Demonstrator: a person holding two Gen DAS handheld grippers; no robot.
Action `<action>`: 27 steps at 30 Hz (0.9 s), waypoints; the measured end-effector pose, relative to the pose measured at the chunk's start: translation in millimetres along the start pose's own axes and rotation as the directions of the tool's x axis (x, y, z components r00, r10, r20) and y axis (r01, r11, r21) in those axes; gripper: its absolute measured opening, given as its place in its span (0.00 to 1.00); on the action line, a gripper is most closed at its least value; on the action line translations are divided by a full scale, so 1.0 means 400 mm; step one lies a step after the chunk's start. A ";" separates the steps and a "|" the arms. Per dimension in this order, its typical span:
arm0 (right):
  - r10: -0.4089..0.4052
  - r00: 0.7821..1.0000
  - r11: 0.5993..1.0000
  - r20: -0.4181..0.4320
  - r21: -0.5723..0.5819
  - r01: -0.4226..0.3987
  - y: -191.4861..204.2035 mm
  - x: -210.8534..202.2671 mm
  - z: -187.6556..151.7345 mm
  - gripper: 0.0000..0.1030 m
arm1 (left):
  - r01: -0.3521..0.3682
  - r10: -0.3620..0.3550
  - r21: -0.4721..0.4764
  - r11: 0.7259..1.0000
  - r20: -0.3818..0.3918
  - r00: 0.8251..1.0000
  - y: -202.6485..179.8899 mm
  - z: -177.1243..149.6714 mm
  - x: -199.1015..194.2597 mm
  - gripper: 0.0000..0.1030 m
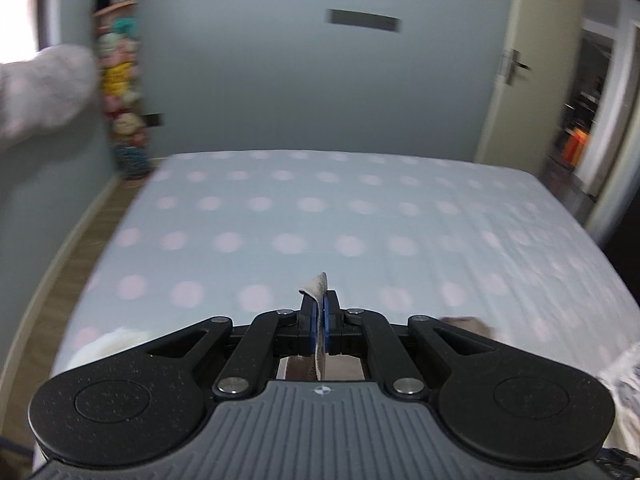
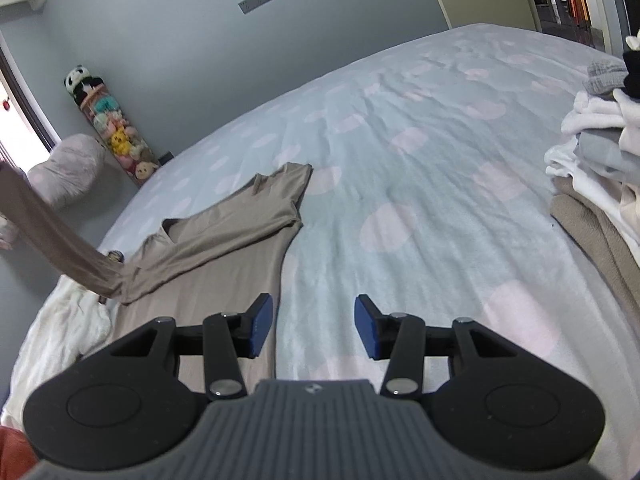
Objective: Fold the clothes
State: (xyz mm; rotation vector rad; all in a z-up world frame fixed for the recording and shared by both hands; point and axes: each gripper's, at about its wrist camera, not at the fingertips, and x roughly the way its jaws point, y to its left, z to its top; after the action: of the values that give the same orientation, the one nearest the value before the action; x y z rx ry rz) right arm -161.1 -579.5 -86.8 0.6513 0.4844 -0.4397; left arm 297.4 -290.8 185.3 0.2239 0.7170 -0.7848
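A beige top lies flat on the left part of the spotted bed sheet. One strip of it is pulled taut, rising up and off to the left edge of the right wrist view. My left gripper is shut on a fold of this beige fabric, which sticks out past the blue pads high over the bed. My right gripper is open and holds nothing. It hovers low over the sheet, with its left fingertip above the top's right edge.
A pile of folded white, grey and tan clothes sits at the bed's right side. White cloth lies crumpled at the left edge. A tall tube of plush toys stands by the wall, beside a pale cushion. A door stands open at far right.
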 end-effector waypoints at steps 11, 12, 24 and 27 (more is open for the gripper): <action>0.037 0.999 0.999 0.003 0.035 -0.037 -0.024 -0.001 -0.001 0.48 | 0.127 -0.104 0.128 0.984 -0.168 0.980 -0.345 -0.014 0.284 0.02; 0.042 0.999 0.998 0.003 0.040 -0.042 -0.027 -0.001 -0.002 0.48 | 0.135 -0.109 0.128 0.983 -0.190 0.976 -0.364 -0.024 0.321 0.02; 0.068 0.997 0.994 -0.021 0.091 -0.066 -0.055 0.034 -0.004 0.48 | 0.253 -0.207 0.070 0.965 -0.391 0.897 -0.548 -0.172 0.685 0.02; 0.073 0.997 0.993 -0.028 0.096 -0.070 -0.059 0.040 -0.005 0.48 | 0.287 -0.238 0.054 0.956 -0.424 0.874 -0.589 -0.204 0.747 0.02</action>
State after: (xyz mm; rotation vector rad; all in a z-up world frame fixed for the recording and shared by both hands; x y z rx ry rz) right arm -161.4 -598.5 -108.0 0.7661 0.4709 -0.3871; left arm 234.4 -589.0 -56.9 0.4127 1.1224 -1.0570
